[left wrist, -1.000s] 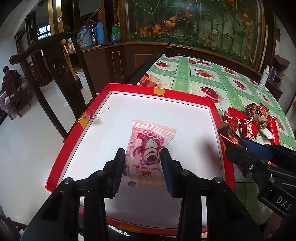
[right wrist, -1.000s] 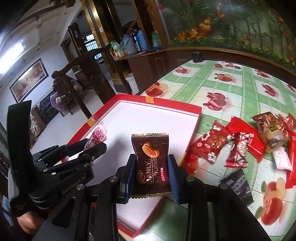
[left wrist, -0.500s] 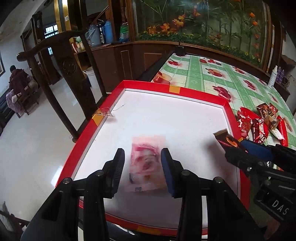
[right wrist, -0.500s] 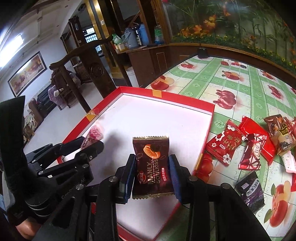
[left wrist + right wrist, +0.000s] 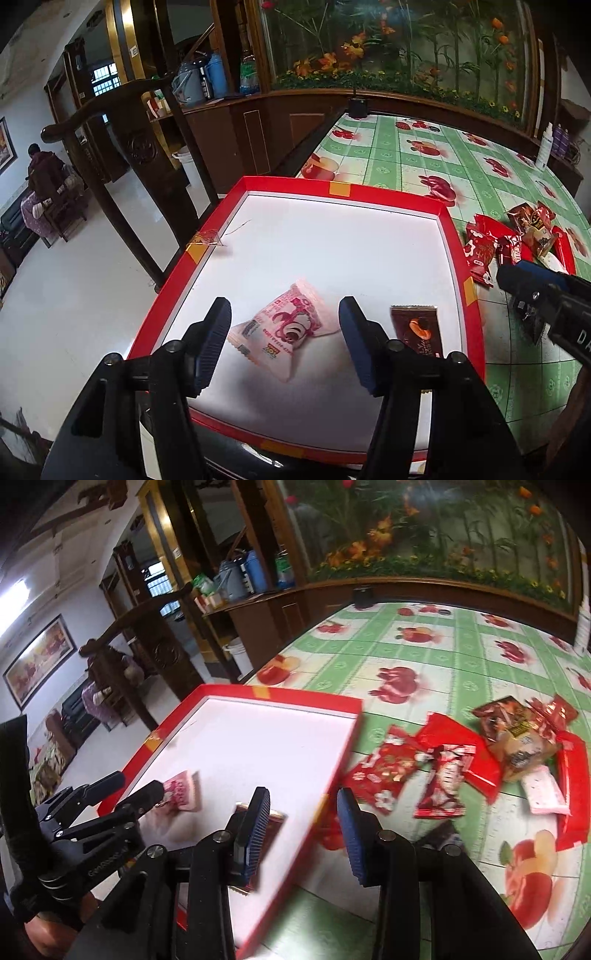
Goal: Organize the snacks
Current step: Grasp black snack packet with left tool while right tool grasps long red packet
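A red-rimmed white tray [image 5: 456,251] lies on the table's left end. A pink snack packet [image 5: 286,328] lies flat in it, between the fingers of my open left gripper [image 5: 284,341], untouched. A brown snack packet [image 5: 419,332] lies in the tray near its right rim. In the right wrist view the tray [image 5: 354,709] holds the pink packet [image 5: 183,794] and the brown packet [image 5: 275,818], partly behind a fingertip. My right gripper [image 5: 303,830] is open and empty above the tray's right rim. A pile of red snack packets [image 5: 458,768] lies on the tablecloth.
The green tablecloth with apple print [image 5: 424,162] stretches to the far right. A dark wooden chair [image 5: 122,155] stands left of the tray. A white bottle [image 5: 545,146] stands at the far right edge. The snack pile also shows in the left wrist view [image 5: 513,240].
Both grippers opened. The pink packet dropped from the left gripper into the tray and the brown packet dropped from the right gripper into the tray. The right gripper swung right.
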A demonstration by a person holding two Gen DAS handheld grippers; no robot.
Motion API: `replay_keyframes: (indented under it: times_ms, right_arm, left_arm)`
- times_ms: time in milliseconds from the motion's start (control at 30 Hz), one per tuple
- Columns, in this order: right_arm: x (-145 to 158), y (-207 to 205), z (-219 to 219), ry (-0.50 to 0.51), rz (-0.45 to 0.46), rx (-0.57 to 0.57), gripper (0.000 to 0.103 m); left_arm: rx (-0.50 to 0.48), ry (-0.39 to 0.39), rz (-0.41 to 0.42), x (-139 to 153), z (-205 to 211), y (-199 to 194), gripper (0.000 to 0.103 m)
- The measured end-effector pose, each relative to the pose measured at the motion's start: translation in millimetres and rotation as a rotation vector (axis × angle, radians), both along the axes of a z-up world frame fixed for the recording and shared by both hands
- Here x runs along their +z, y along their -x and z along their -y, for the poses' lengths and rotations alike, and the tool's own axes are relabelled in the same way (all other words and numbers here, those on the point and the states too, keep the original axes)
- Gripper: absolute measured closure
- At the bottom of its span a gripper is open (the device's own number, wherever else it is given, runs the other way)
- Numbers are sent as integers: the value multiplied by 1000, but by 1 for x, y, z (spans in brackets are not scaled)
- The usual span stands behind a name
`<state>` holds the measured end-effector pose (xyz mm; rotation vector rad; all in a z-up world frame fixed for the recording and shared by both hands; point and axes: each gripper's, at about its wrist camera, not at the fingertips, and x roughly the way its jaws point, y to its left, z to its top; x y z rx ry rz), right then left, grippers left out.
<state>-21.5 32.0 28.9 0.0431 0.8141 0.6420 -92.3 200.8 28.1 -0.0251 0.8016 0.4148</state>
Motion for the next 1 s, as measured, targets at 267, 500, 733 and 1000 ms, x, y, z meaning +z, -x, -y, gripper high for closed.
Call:
replay_keyframes:
  times_ms: [267, 500, 733, 1000]
  right_arm:
    - [1, -13, 51, -38, -10, -81, 62]
    - [-1, -27, 109, -81, -28, -179, 61]
    - [0, -41, 164, -88, -23, -272, 61]
    - [-8, -74, 219, -17, -28, -342, 49]
  left_arm:
    - [-31, -48, -17, 5, 30, -9, 43]
    - [-72, -103, -26, 10, 64, -19, 33]
    - [-148, -99, -66, 8, 101, -36, 33]
    - [-282, 37, -169, -13, 152, -57, 33]
